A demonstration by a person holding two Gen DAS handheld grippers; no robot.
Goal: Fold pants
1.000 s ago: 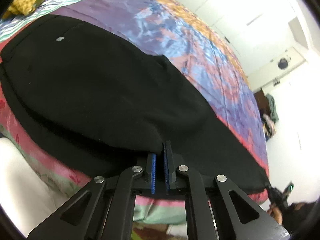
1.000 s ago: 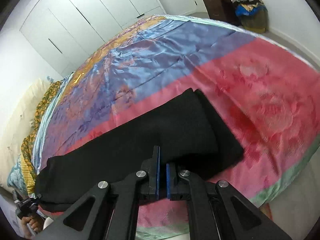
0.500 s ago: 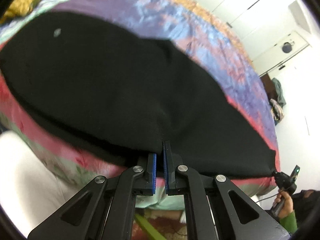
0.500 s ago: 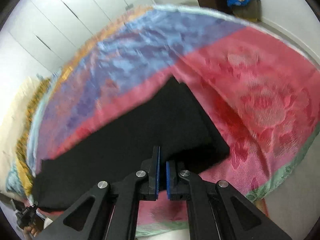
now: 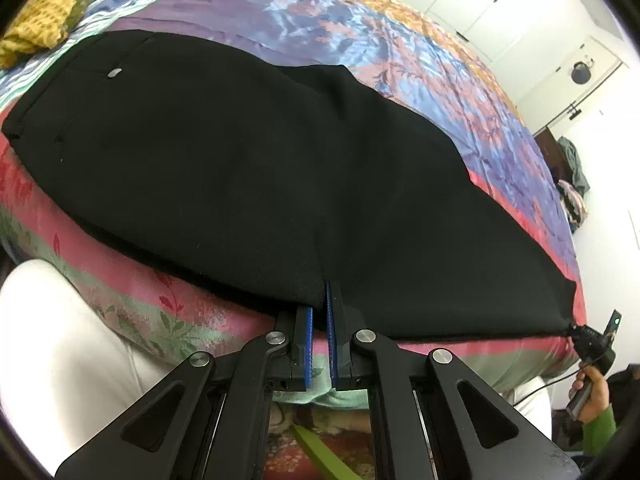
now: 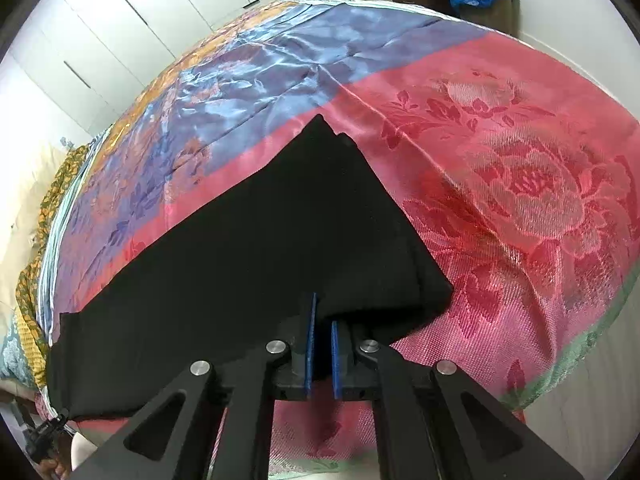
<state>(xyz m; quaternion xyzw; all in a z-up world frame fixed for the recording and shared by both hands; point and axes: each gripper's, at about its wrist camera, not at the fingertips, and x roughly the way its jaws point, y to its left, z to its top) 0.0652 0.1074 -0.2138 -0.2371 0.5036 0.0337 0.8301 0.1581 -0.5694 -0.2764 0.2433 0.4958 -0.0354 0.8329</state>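
The black pants (image 5: 260, 168) are lying lengthwise along the near edge of the bed (image 5: 400, 60), one leg stacked on the other. The left gripper (image 5: 318, 316) is pinching the near edge, jaws nearly closed on cloth; the right gripper (image 6: 322, 320) is likewise clamping the near hem corner. Compared with a second ago, the fabric ahead of both jaws is looking tauter and flatter, so the lengthwise fold seems squared, ready for the crosswise fold.
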